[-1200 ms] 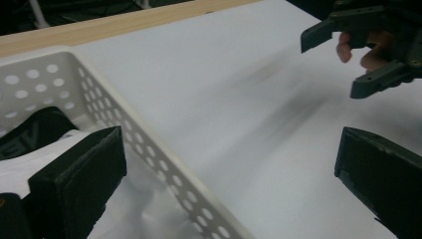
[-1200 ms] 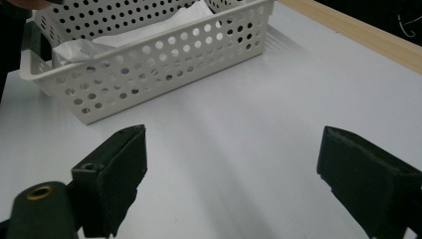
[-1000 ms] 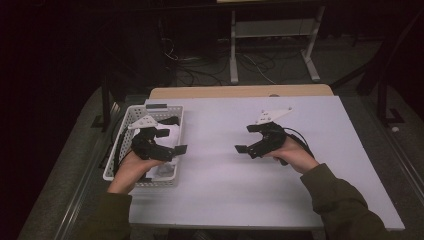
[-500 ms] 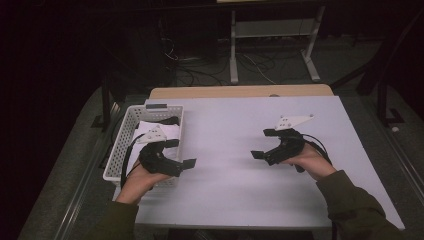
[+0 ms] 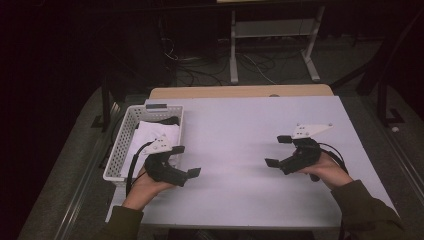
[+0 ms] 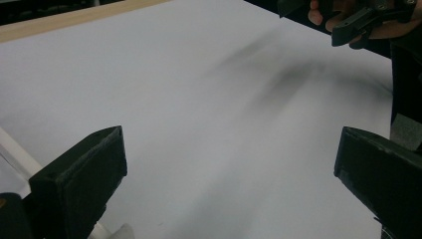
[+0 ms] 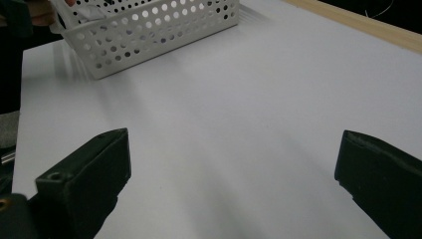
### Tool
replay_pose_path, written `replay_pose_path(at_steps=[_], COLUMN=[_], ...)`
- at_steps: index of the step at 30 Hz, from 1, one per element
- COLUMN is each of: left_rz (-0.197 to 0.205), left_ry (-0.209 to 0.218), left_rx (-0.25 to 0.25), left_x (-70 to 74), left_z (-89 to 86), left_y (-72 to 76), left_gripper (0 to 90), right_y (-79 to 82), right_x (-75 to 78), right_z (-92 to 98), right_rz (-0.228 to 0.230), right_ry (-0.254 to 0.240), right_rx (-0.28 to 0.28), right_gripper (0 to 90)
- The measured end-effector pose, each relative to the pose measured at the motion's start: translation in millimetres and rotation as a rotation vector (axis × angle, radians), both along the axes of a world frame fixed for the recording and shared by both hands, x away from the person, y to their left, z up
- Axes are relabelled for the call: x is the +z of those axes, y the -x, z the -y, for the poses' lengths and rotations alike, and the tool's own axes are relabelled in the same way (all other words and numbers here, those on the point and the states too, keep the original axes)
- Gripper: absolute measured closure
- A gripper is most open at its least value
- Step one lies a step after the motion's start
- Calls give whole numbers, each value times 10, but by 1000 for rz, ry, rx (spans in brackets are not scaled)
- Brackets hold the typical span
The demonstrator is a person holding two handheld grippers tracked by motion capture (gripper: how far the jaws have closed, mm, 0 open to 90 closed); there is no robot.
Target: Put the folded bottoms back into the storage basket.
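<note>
- Left gripper [image 5: 186, 161] at about 8 o'clock on the white table [image 5: 240, 130], just off the near corner of the white perforated basket [image 5: 116, 150]; fingers wide apart, nothing between them, bare tabletop ahead in the left gripper view.
- Right gripper [image 5: 279, 151] at about 4 o'clock, well apart from the left one; fingers just been opening, now spread wide with nothing between them, pointing toward 9 o'clock.
- Basket at 9 o'clock along the table's left edge, holding white paper [image 5: 150, 136] and something dark at its far end, perhaps a cable, too dim to tell.
- In the right gripper view, basket [image 7: 164, 30] at 11 o'clock beyond the open fingers, table bare in between.
- In the left gripper view, right gripper [image 6: 366, 20] at 1 o'clock, far across the table.
</note>
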State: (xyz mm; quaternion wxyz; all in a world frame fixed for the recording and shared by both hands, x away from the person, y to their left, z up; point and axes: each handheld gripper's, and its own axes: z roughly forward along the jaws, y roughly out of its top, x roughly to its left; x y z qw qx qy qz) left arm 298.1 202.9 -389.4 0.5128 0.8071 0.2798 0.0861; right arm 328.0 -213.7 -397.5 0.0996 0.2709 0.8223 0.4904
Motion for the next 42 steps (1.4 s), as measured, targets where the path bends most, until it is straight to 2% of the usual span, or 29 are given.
replay_pose_path(at_steps=[6, 13, 23, 42], left_rz=[-1, -8, -19, -27], left_ry=[-8, -5, -2, 6], left_rx=[-5, -11, -16, -15], left_x=[-17, -28, -39, -45], left_z=[3, -3, -7, -14], left_y=[0, -12, -16, -18], left_gripper=[0, 0, 0, 0], right_y=[112, 217, 359, 464], right_x=[-49, -169, -301, -384], right_z=[144, 308, 408, 615], right_rz=[14, 0, -4, 4], right_ry=[12, 20, 29, 32], right_rx=[-17, -39, -43, -87], right_gripper=[10, 7, 7, 7])
